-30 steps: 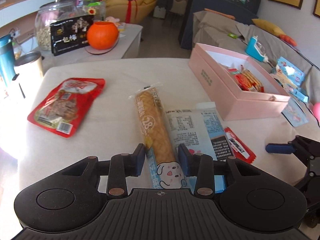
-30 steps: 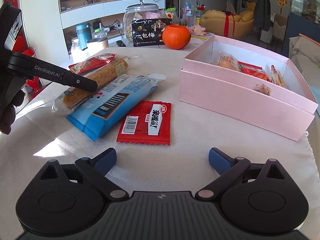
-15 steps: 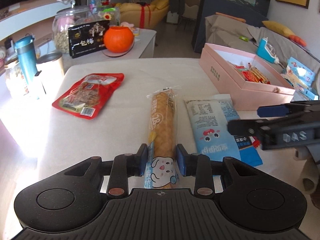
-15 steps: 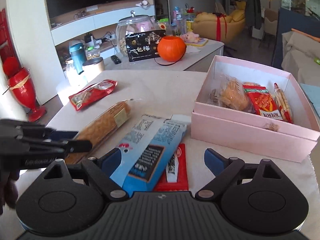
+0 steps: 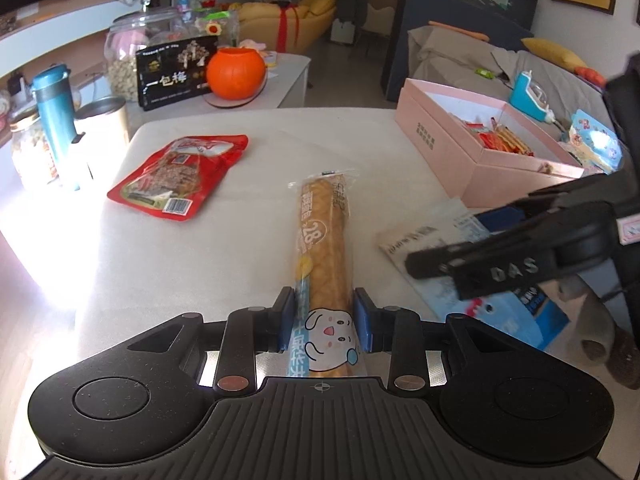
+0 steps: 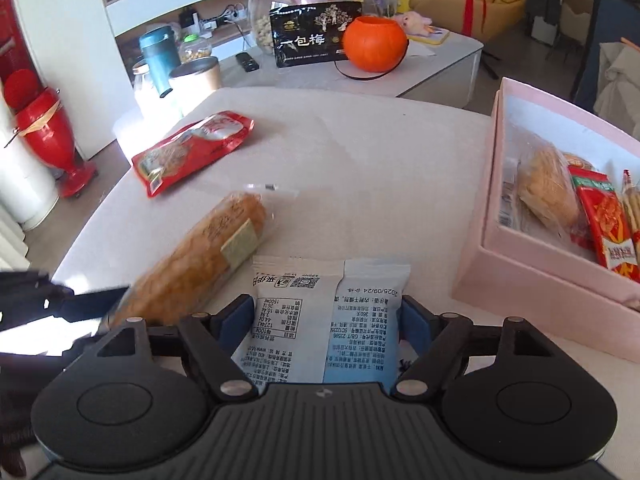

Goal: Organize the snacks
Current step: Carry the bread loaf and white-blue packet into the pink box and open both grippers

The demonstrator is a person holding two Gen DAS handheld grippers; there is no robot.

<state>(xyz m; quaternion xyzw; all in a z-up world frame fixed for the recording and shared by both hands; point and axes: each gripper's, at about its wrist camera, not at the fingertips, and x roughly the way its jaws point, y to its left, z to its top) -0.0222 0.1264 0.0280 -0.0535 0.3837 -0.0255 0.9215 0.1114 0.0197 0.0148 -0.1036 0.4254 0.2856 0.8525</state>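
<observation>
Firstly, from the left wrist: left gripper (image 5: 324, 316) narrowed onto the near end of the long bread packet (image 5: 324, 240), blue pads pressed against both sides just above the printed cartoon face. Gripped at one end, probably so the far end can be swung over a box wall first. Rest of the packet stretched away along the table (image 5: 240, 264); cannot tell whether resting on it or just raised. Red pouch (image 5: 178, 176) flat and untouched, well apart to the left. Pink box (image 5: 436, 140) open at the far right of the table, with red and striped wrappers showing inside.

Next, from the right wrist: right gripper (image 6: 326, 320) closed about halfway, pads touching both long edges of the blue-and-white packet (image 6: 326, 312), printed back facing up. Taken across its width, likely because the flat bag offers no other firm edge. Bread packet lying just beside it to the left. Pink box near on the right, lid off, already holding a wrapped round pastry (image 6: 548, 196), a red sachet (image 6: 604, 220) and stick biscuits (image 6: 632, 208) side by side; bare floor left along the near-left part, seemingly room enough for both held packets.
</observation>
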